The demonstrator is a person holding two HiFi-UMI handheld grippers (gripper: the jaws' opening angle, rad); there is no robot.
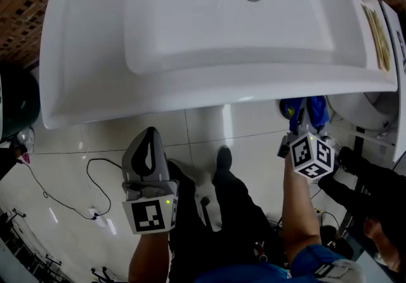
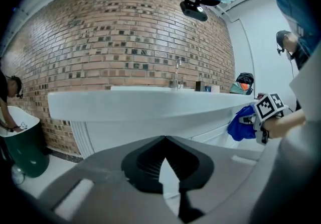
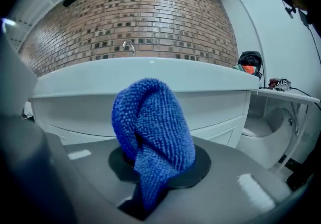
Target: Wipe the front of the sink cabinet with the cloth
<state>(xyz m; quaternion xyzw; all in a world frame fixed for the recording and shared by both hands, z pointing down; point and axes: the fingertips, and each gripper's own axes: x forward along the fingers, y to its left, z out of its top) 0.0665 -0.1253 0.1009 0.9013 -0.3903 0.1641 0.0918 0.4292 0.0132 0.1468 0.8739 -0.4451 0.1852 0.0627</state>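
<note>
The blue cloth (image 3: 153,137) is bunched up and pinched in the right hand-held gripper (image 1: 306,128), its jaws clamped on a fold. It sits close in front of the white sink cabinet (image 3: 241,112), under the basin's right end. The left hand-held gripper (image 2: 163,140) hangs lower and to the left above the tiled floor (image 1: 76,142) — jaws together at the tips, holding nothing, well apart from the cabinet.

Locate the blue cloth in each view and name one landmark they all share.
Head view: cloth right of centre, tucked under the sink front rim.
Left gripper view: cloth at far right, below that rim.
Right gripper view: cloth dead centre, clamped in the right tongs.
Shared landmark: the white sink's long front rim.
</note>
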